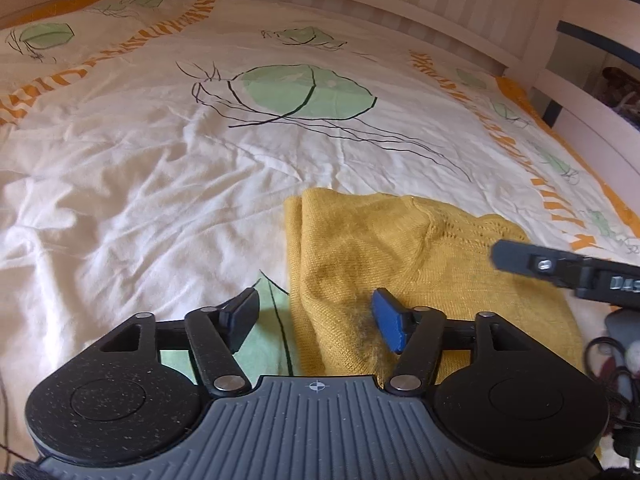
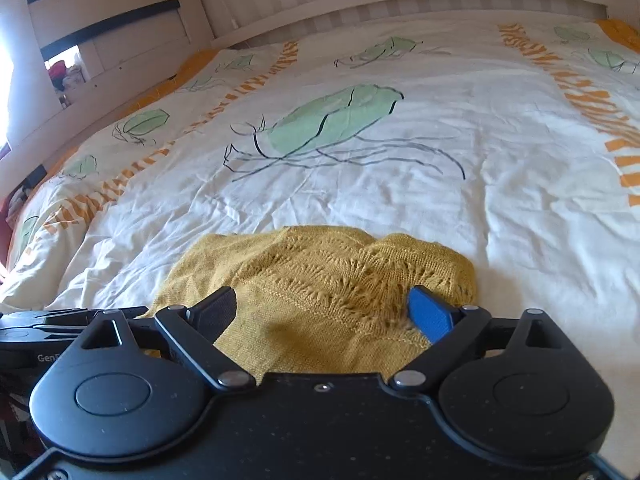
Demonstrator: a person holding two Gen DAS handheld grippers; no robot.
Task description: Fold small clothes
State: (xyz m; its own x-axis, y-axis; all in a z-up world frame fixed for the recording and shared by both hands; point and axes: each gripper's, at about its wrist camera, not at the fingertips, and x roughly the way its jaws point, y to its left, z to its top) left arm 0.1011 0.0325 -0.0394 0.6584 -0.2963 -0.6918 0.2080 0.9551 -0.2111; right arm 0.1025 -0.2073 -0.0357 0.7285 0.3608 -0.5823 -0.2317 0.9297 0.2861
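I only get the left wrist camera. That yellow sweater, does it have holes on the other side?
Observer: Yes, the right wrist view shows a lacy openwork pattern across the yellow sweater.
Operator: Is the right gripper grabbing it?
Observer: No. The right gripper is wide open over the knit, its pads not pressing on it.
Operator: Anything past my view on that side?
Observer: White shelves with dark edges stand beside the bed there.
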